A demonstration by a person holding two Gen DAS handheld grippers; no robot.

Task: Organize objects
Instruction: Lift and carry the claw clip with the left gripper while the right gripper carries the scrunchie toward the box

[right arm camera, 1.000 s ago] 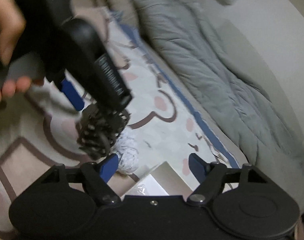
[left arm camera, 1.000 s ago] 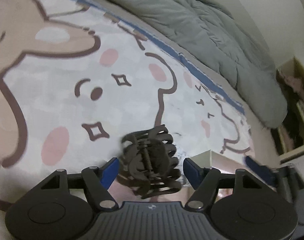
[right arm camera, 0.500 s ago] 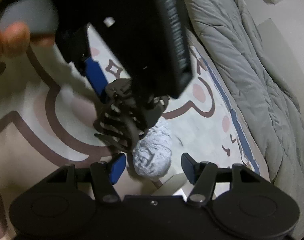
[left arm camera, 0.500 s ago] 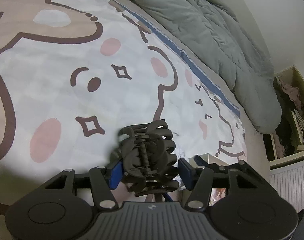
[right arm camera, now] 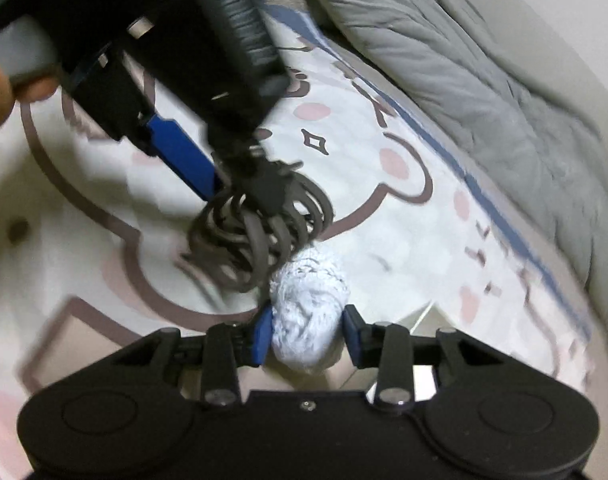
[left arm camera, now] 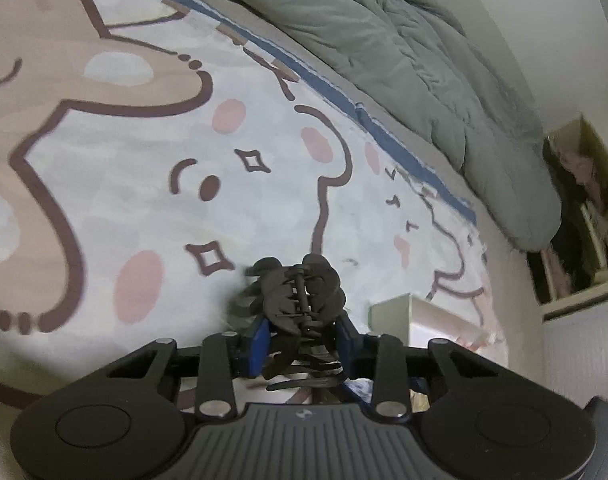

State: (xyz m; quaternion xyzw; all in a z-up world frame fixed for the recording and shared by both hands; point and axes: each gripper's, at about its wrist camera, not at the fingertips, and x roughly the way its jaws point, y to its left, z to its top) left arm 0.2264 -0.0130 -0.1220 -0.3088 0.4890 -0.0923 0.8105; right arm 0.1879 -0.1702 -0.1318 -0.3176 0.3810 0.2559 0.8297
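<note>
Cartoon-print rug (left arm camera: 152,208), grey quilt (left arm camera: 403,60) along edge

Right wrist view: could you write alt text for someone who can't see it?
The right gripper is closed on a fluffy white scrunchie above a cartoon-print bedsheet. Just beyond it, the left gripper holds a dark hair claw clip, with a grey quilt bunched along the far edge.

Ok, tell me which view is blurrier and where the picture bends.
Right wrist view: motion blur smears the cartoon-print blanket and the grey quilt; the white knitted ball stays fairly sharp. Left wrist view: mostly crisp, slight smear beside the dark plastic hair clip; fisheye curves both edges.
</note>
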